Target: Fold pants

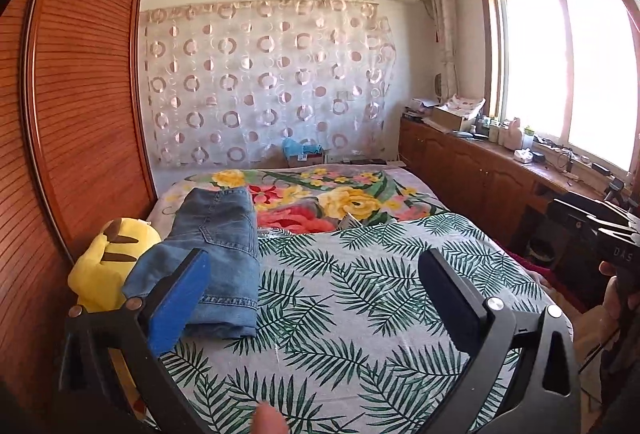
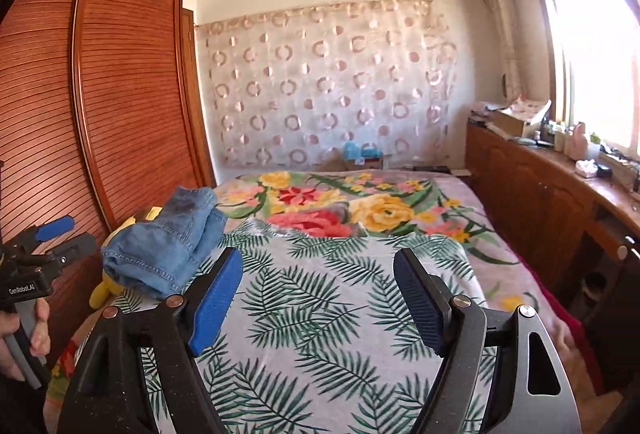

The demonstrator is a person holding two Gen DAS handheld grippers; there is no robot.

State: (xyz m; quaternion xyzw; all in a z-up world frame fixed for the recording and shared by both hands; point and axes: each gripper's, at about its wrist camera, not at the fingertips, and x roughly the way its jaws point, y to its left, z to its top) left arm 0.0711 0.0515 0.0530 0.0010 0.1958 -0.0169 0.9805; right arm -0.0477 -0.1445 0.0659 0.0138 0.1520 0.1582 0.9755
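Note:
Folded blue denim pants (image 1: 220, 254) lie on the left side of the bed, on the leaf-print sheet (image 1: 360, 298). They also show in the right wrist view (image 2: 168, 238). My left gripper (image 1: 316, 266) is open and empty, held above the bed with its left pad just in front of the pants. My right gripper (image 2: 318, 266) is open and empty, above the sheet to the right of the pants. The left gripper also shows at the left edge of the right wrist view (image 2: 52, 234); the right gripper's body shows at the right edge of the left wrist view (image 1: 616, 234).
A yellow plush toy (image 1: 108, 262) lies beside the pants against a wooden wardrobe (image 1: 80, 114). A floral blanket (image 1: 320, 198) covers the far half of the bed. A wooden cabinet (image 1: 480, 170) with clutter runs under the window on the right.

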